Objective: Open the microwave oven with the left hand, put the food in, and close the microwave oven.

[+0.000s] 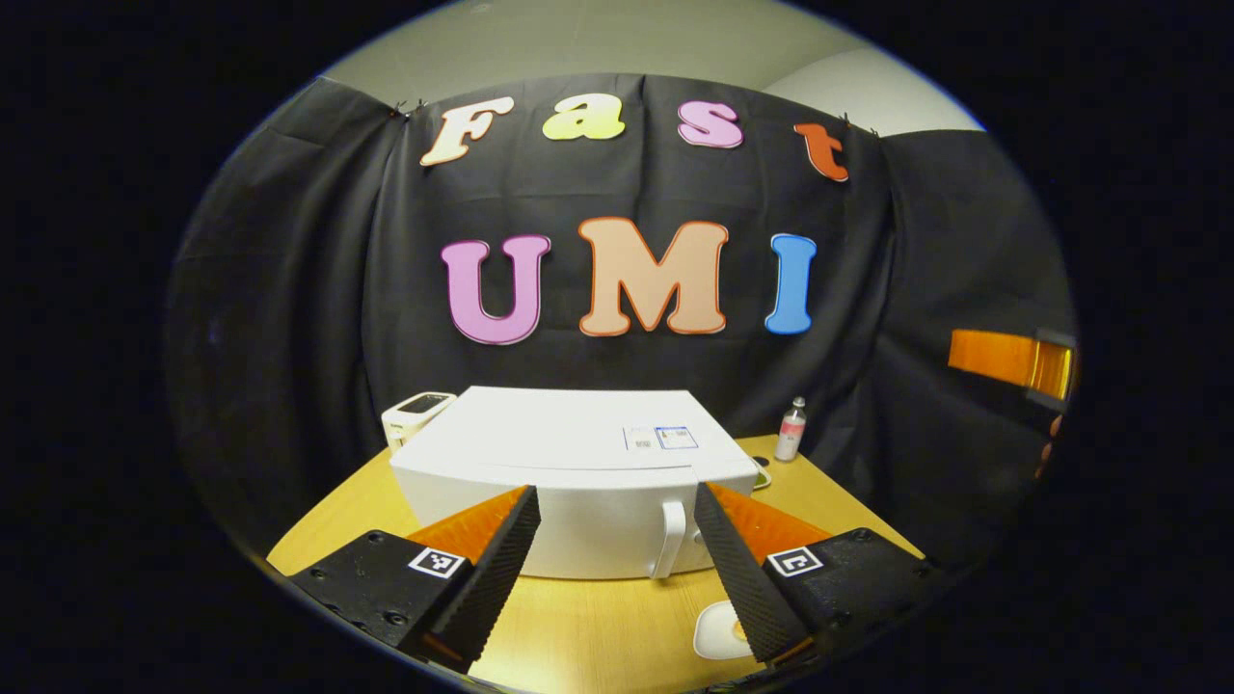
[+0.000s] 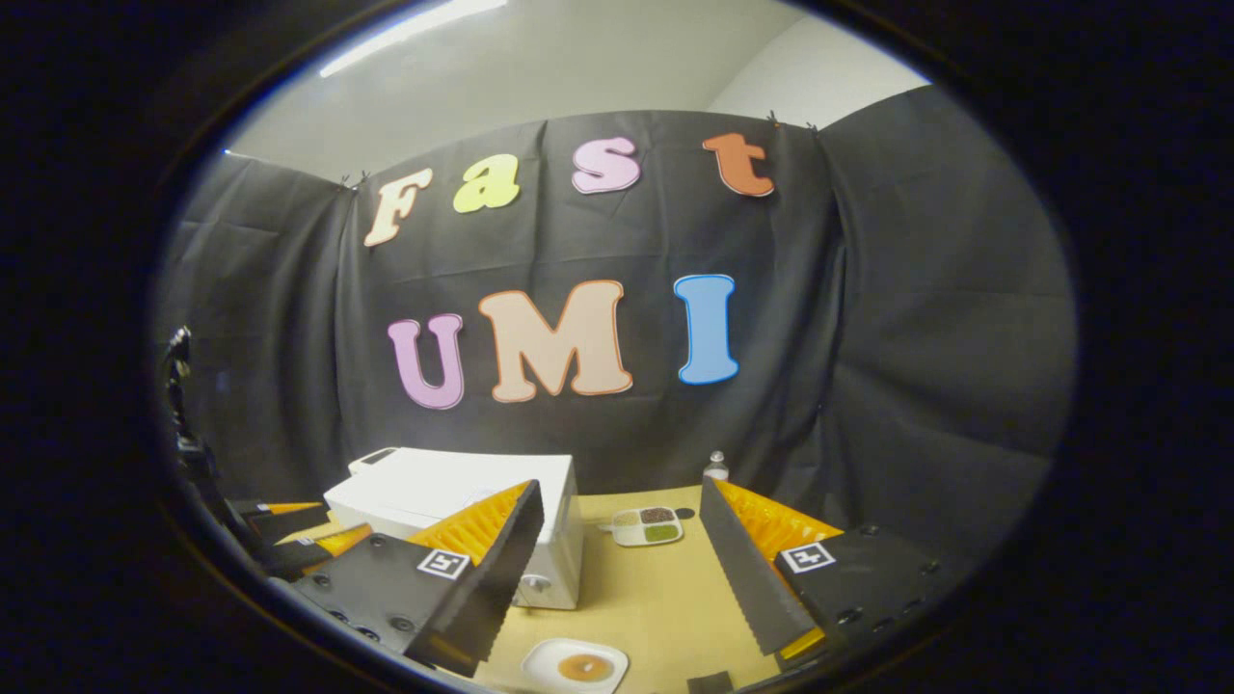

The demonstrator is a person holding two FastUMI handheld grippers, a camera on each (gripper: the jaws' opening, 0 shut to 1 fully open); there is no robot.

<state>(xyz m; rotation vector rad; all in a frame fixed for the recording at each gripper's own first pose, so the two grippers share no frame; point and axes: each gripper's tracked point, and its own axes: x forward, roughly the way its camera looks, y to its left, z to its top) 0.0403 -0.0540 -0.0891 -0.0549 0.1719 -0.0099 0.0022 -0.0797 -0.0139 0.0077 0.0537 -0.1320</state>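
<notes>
A white microwave oven [image 1: 578, 453] stands shut on the wooden table [image 1: 598, 627], its door handle [image 1: 672, 538] at the front right. My left gripper [image 1: 617, 569] hovers open in front of the door, nothing between its fingers. A small white plate with a round brown piece of food [image 2: 576, 666] lies on the table in front of the oven; in the left gripper view that plate [image 1: 720, 631] peeks out beside my right-hand finger. My right gripper [image 2: 622, 578] is open above the table, right of the microwave oven [image 2: 453, 501]. The left gripper [image 2: 289, 535] shows at the far left there.
A compartment tray with coloured foods [image 2: 648, 526] sits behind, right of the oven. A small bottle [image 1: 791, 430] stands at the back by the cloth wall. A white device [image 1: 416, 413] sits behind the oven's left corner. An orange gripper part [image 1: 1012, 359] shows at the right.
</notes>
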